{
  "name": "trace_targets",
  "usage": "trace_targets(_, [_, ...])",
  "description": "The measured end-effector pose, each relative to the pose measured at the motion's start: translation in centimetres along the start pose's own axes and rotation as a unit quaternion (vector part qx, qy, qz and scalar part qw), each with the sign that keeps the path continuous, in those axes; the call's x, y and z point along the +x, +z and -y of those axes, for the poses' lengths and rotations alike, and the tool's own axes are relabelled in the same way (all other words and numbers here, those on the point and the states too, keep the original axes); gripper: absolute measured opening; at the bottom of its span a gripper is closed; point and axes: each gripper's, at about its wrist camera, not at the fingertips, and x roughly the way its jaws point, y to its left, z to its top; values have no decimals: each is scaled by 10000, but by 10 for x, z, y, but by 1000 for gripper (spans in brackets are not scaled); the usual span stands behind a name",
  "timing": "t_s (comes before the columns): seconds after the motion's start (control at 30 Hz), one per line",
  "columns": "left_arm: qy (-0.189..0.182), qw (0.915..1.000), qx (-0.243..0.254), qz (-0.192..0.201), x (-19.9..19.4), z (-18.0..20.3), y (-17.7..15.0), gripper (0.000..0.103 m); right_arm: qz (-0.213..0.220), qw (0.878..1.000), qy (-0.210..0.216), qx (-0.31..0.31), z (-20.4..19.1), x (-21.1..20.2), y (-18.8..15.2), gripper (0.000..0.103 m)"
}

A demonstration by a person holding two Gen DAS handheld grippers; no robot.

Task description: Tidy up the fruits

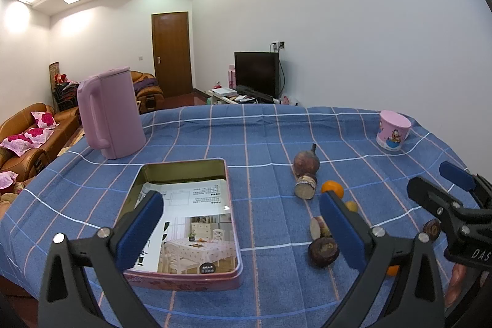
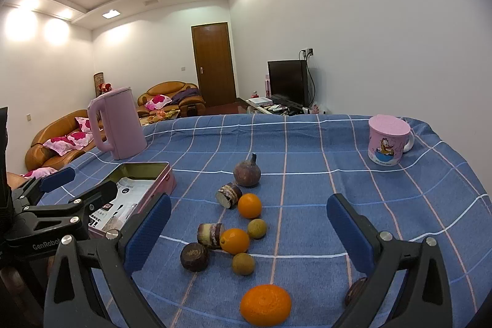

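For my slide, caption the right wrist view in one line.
Open right gripper hovers over oranges and brown fruits on a blue checked tablecloth, pink tin at left.

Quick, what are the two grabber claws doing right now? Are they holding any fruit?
Left gripper: open, holding nothing, above the pink rectangular metal tin.
Right gripper: open, holding nothing, above the scattered oranges.

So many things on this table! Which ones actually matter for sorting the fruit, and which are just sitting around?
Part of the job:
- oranges
- small greenish fruits
- dark brown fruits and cut pieces
- open tin box
- left gripper and right gripper, jaws open, holding nothing

Just lying about:
- pink kettle
- cartoon mug
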Motion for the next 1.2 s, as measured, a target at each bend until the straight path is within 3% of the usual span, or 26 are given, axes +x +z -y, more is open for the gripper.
trace_targets(0.47, [-25,10000,45,-50,1,9,-4,103,-32,10000,-17,-11,3,0,-4,102])
trace_targets(0.87, [-160,9993,164,-282,15,33,-14,103,-316,9992,-223,-50,26,6,-21,102])
trace_targets(1.2, [-668,9951,509,-514,20,80,-35,103,-442,9967,-687,-36,65,-2,-42,102])
